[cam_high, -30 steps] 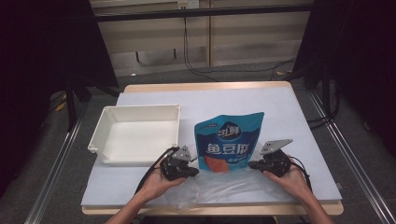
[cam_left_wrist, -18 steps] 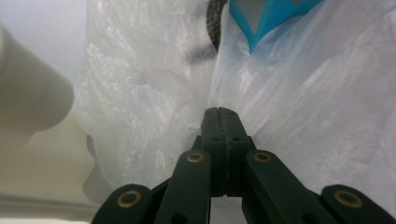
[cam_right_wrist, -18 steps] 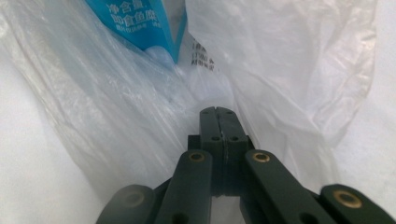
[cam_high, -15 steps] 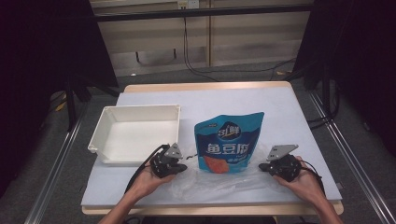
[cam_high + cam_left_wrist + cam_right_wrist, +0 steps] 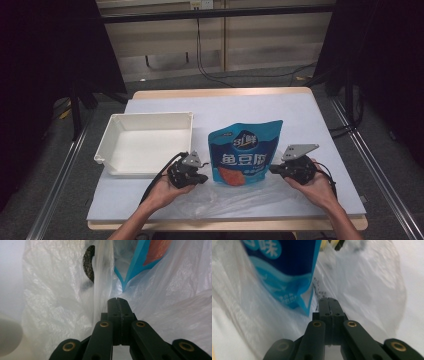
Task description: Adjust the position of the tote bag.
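Since the thin clear plastic bag (image 5: 240, 192) is pinched at left and right by the closed left gripper (image 5: 201, 178) and right gripper (image 5: 274, 170), its mouth is held spread around the near end of the blue foil snack pouch (image 5: 245, 152) lying mid-table, right of the white rectangular plastic tray (image 5: 145, 142).

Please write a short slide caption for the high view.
Two hand-held grippers, left and right, flank a blue snack pouch on a clear plastic bag.
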{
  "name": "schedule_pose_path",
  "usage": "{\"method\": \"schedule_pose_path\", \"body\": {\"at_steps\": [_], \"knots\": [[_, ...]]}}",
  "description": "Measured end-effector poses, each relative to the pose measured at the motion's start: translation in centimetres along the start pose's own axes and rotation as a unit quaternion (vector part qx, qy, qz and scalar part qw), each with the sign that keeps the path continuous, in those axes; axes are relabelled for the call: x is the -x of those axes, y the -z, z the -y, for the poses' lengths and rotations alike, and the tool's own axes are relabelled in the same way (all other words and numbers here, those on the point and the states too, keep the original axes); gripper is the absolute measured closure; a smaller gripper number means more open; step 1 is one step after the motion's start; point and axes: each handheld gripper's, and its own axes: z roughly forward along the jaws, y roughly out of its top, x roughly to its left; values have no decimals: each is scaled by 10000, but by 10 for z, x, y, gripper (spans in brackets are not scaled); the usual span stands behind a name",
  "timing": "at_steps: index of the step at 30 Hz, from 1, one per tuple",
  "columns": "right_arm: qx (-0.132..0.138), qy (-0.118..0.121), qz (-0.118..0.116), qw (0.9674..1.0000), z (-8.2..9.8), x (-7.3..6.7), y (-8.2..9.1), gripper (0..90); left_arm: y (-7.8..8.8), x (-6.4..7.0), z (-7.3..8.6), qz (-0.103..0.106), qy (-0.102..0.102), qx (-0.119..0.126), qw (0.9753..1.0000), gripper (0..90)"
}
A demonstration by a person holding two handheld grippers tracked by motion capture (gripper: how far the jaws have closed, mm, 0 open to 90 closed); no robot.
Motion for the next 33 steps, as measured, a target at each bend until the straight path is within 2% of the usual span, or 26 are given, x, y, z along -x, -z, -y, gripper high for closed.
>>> {"method": "schedule_pose_path", "body": {"at_steps": [2,3,4,5,7,8,10,14,16,17,18,21,22,23,27,31,33], "knots": [[-71,-96,-128,9998,2,3,-11,900,-2,1,1,-61,-65,-78,9999,900],[-121,-126,-118,9998,4,4,-14,900,-4,3,2,-99,-51,-73,9999,900],[-176,-171,-174,9995,6,6,-17,900,-3,2,3,-65,-166,-133,9998,900],[-278,-116,-129,9995,9,7,-20,900,-4,2,3,-47,-67,-67,9999,900],[-474,-11,-64,9989,12,7,-22,900,-2,2,4,-30,-48,-127,9999,900],[-523,-59,-33,9986,13,6,-20,900,-1,2,5,-48,-107,-189,9998,900],[-726,190,167,9970,13,5,-16,900,3,6,5,-231,-337,-416,9983,900],[-1040,527,373,9925,15,1,-8,900,10,6,9,-413,-558,-688,9952,900],[-1136,760,371,9899,15,2,-6,900,12,4,11,-406,-522,-694,9954,900],[-1186,692,418,9896,16,0,-5,900,13,4,12,-423,-532,-706,9952,900],[-1220,845,407,9881,16,0,-4,900,14,3,13,-443,-572,-732,9947,900],[-1378,868,468,9855,15,-1,-2,900,18,1,17,-466,-577,-812,9939,900],[-1416,887,474,9848,17,-1,0,900,19,-1,19,-469,-536,-785,9944,900],[-1406,879,472,9850,18,0,2,900,21,-3,22,-471,-515,-790,9944,900],[-1327,719,489,9873,27,3,10,900,26,-7,33,-387,-285,-542,9974,900],[-1391,648,498,9869,32,4,16,900,30,-7,38,-397,-250,-517,9976,900],[-1309,558,458,9888,36,6,19,900,32,-7,40,-417,-271,-520,9974,900]]}}
